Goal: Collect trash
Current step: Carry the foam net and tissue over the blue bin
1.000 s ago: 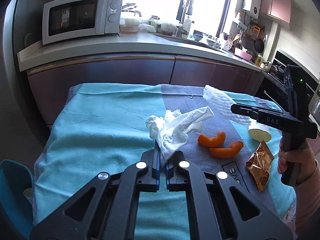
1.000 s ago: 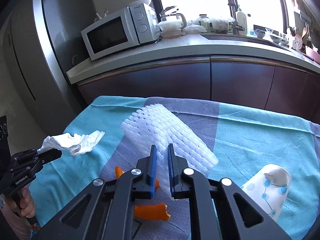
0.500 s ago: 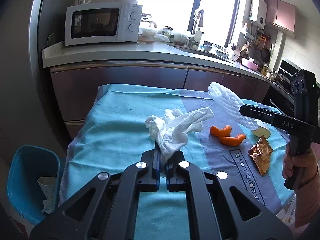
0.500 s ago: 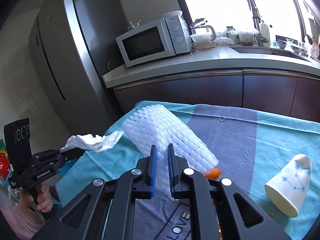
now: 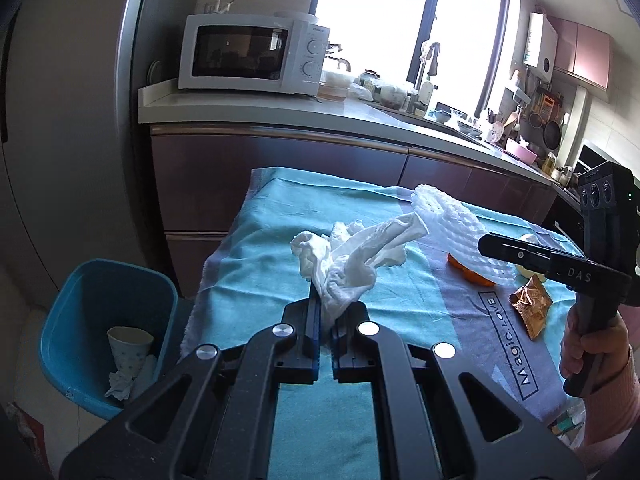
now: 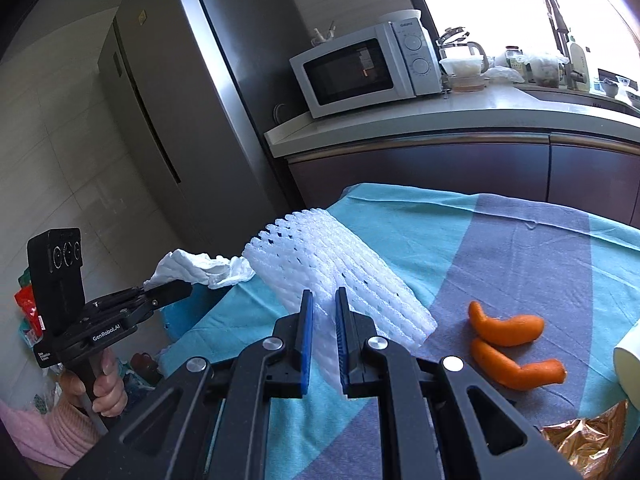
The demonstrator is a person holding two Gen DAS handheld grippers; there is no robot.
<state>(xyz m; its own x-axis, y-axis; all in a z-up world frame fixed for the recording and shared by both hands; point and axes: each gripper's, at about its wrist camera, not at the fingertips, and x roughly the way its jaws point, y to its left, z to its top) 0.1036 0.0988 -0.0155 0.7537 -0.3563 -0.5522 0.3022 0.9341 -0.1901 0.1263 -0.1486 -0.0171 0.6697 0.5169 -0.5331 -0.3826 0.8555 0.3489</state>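
My left gripper [image 5: 326, 312] is shut on a crumpled white tissue [image 5: 352, 256] and holds it above the table's left end; it also shows in the right wrist view [image 6: 204, 270]. My right gripper [image 6: 322, 320] is shut on a white foam fruit net [image 6: 340, 276], lifted over the table; the net also shows in the left wrist view [image 5: 452, 224]. A blue trash bin [image 5: 104, 328] stands on the floor left of the table, with a paper cup [image 5: 130, 346] and tissue inside.
Two orange peel pieces [image 6: 508, 344], a white paper cup [image 6: 628, 372] and a gold snack wrapper [image 5: 532, 308] lie on the teal and grey tablecloth [image 5: 248, 264]. A counter with a microwave [image 5: 248, 56] runs behind. A fridge [image 6: 168, 120] stands at left.
Both grippers have swung left with their loads toward the table's left end. The blue bin has come into the left wrist view.
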